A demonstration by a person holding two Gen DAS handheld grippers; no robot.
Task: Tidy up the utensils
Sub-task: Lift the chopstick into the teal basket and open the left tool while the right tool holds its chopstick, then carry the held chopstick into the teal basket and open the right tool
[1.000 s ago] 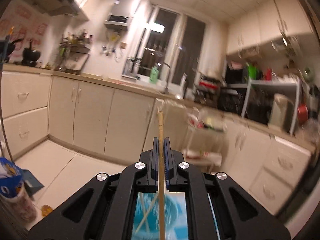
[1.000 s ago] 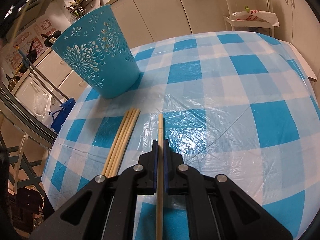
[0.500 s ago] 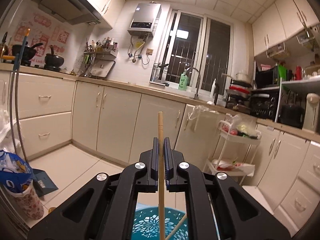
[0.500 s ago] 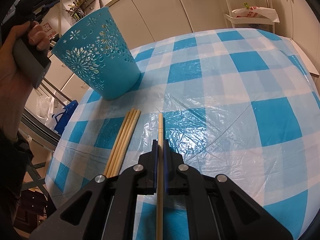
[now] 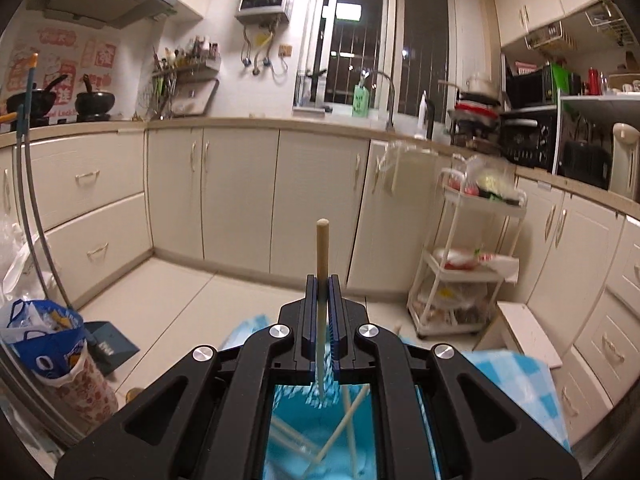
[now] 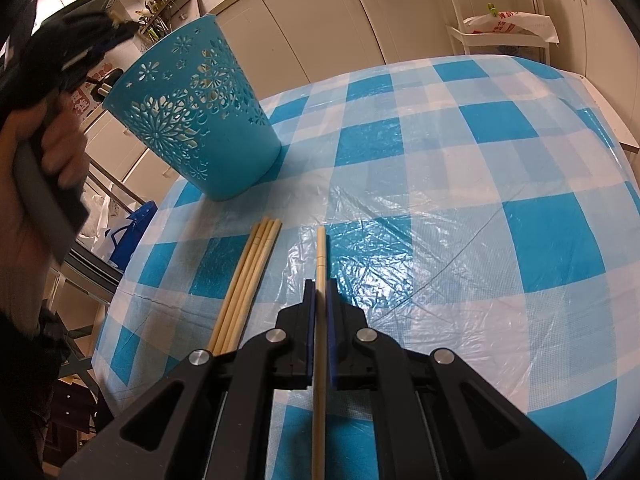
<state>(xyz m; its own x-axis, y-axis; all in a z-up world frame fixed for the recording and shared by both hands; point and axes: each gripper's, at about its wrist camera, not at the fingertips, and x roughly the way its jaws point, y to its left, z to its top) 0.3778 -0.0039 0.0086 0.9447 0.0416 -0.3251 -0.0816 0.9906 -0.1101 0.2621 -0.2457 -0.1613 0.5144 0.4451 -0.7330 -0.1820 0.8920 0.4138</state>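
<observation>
We hold one chopstick [image 5: 321, 256] clamped in the left gripper [image 5: 321, 292] above the blue basket [image 6: 192, 120], another chopstick [image 6: 320, 256] pinched in the right gripper [image 6: 319, 294] over the checked table [image 6: 480, 160]; next, lower and release into the basket.

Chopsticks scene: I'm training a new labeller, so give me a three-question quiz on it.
1. True or false: the right gripper is shut on a chopstick.
2. How many chopsticks lie loose on the tablecloth beside it?
3. What does the left gripper hold? A) spoon B) chopstick C) nothing

Key: 1 true; 2 four, side by side, short of the basket; 3 B.
</observation>
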